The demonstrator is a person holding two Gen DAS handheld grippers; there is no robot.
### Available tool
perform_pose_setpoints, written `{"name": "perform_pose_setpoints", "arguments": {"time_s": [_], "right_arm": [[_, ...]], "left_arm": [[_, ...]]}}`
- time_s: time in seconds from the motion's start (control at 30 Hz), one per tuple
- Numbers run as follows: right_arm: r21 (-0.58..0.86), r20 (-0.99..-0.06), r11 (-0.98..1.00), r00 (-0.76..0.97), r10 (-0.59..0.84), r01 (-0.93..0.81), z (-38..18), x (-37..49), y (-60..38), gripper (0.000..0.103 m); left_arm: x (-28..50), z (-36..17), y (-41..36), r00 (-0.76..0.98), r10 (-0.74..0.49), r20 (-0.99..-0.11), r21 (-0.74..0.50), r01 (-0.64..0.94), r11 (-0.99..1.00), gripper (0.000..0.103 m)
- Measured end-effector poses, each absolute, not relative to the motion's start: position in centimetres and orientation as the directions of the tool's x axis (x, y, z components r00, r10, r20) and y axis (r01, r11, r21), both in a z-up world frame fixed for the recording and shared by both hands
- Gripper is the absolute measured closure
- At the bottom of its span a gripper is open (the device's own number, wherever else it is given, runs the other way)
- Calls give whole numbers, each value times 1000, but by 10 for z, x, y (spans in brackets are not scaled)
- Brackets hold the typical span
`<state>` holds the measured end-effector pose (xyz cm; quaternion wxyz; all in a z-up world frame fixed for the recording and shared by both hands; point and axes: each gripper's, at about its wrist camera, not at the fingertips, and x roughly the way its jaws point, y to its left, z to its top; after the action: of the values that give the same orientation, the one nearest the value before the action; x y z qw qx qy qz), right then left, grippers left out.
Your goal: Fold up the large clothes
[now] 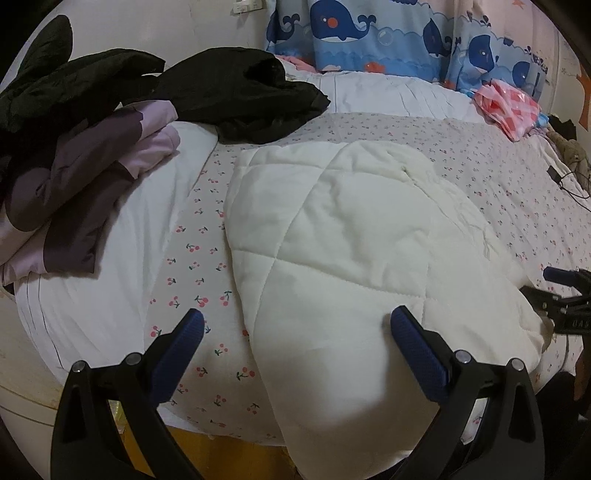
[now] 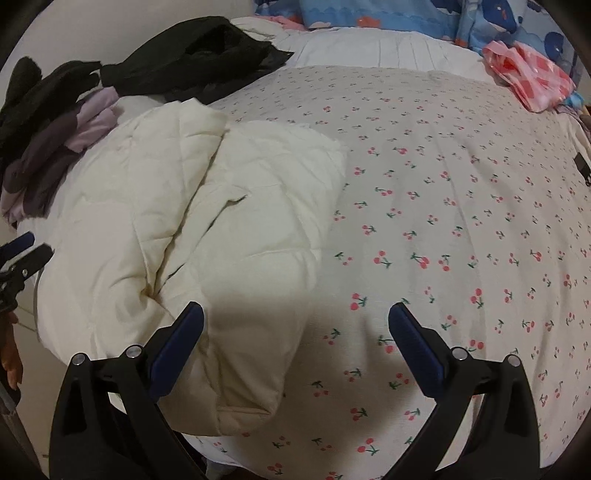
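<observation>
A cream quilted jacket (image 1: 332,236) lies folded into a thick bundle on a bed covered by a white sheet printed with small cherries (image 1: 192,266). In the left wrist view the bundle fills the centre and lower right of the frame, one end hanging toward the bottom edge. In the right wrist view the same garment (image 2: 207,229) takes up the left half, with a rounded padded fold reaching down to the lower centre.

The left gripper (image 1: 295,328) sits at the bottom of its frame with its blue-padded fingers (image 1: 417,354) spread wide apart, one over the cherry sheet and one over the jacket, holding nothing. The right gripper (image 2: 295,325) is likewise spread wide and empty, its left finger above the jacket's edge and its right finger above bare sheet (image 2: 461,206). The tip of the right gripper also shows at the right edge of the left wrist view, just beside the jacket.

At the upper left of both frames lies a heap of black clothing (image 1: 236,92), with a lilac and dark purple garment (image 1: 85,177) beside it. A white duvet (image 1: 376,92) runs across the top of the bed. A pink checked item (image 1: 509,107) rests at the upper right, in front of a blue curtain with whales (image 1: 343,26)
</observation>
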<state>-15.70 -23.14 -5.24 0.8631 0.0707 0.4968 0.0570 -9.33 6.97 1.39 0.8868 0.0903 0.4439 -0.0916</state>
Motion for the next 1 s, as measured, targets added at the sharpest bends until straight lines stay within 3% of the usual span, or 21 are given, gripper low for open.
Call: {"name": "perform_pose_setpoints", "arguments": {"time_s": [0.3,0.43,0.53,0.67,0.73,0.87,1.0], "right_arm": [[251,-871,964,455,185,89,-71,-139,-268,6],[283,-878,955,423,223,84,-80,-134,-267,6],[319,-864,947,420,278,30,-77,-135,-258,6],[146,-858,989,494,142,-32,-54,-148,-233,6],[7,-827,998,561,41,-62,-37,-163,-214,6],[-146,-789,986,611,-64,-85,-25,-183,-185,6],[-130,-788,987,614,-43,-97,-26,-193,-182,6]], "left_arm": [[-93,14,74,584,-99,-805,56,242,969,6],[-93,15,74,584,-108,-804,51,249,967,6],[-89,16,82,564,-159,-810,-19,246,969,6],[-85,18,102,543,-230,-807,-134,211,968,6],[-90,21,105,591,-154,-792,-57,180,982,6],[-98,19,103,593,-121,-796,-16,179,984,6],[-110,16,103,581,-136,-802,-30,190,981,6]]}}
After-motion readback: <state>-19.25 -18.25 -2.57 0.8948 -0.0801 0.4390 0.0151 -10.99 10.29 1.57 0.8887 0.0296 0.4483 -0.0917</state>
